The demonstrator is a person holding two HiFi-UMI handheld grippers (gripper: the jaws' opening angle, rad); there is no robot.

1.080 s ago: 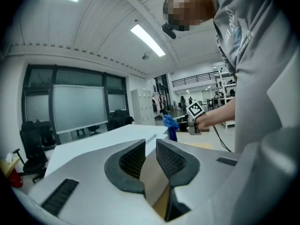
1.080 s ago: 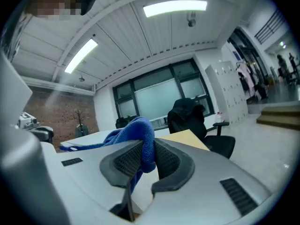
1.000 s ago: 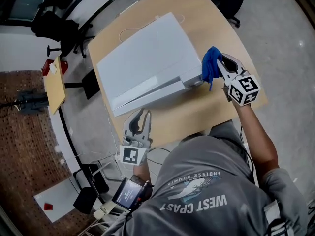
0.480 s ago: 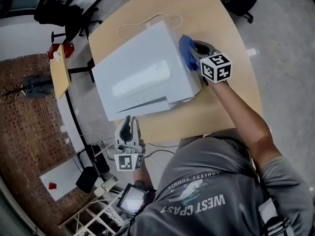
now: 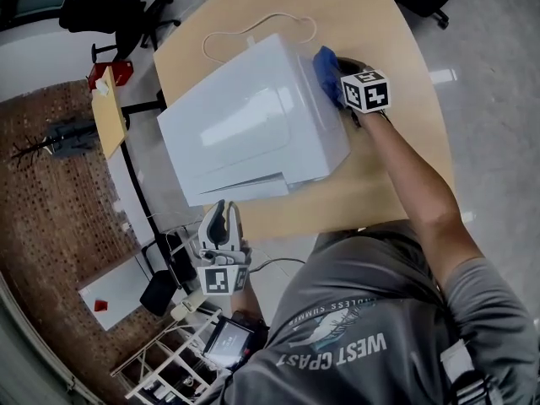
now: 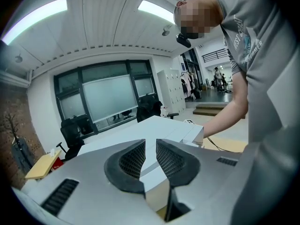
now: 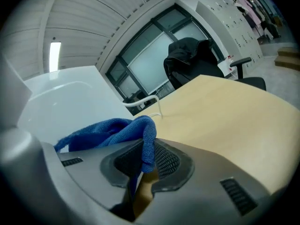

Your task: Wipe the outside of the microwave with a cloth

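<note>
The white microwave [image 5: 253,125] stands on a light wooden table [image 5: 396,150], its door slightly ajar at the near edge. My right gripper [image 5: 337,70] is against the microwave's right side near the back corner. Its jaws are closing, and the pads pinch a blue cloth [image 5: 325,64]. In the right gripper view the cloth [image 7: 108,131] bunches over the right gripper [image 7: 147,156] and lies against the white microwave wall [image 7: 61,102]. My left gripper [image 5: 221,226] hangs off the table's near edge, shut and empty. In its own view the left gripper [image 6: 150,146] faces the microwave [image 6: 154,128].
A white power cord [image 5: 228,36] loops on the table behind the microwave. Black office chairs [image 5: 101,15] stand beyond the far end, and a narrow wooden side table [image 5: 108,108] is at the left. A small screen device [image 5: 226,340] sits low near the person.
My right gripper has carried the blue cloth from the microwave's near right corner back along its right side and lower. The left gripper has shifted slightly by the table edge, still shut.
</note>
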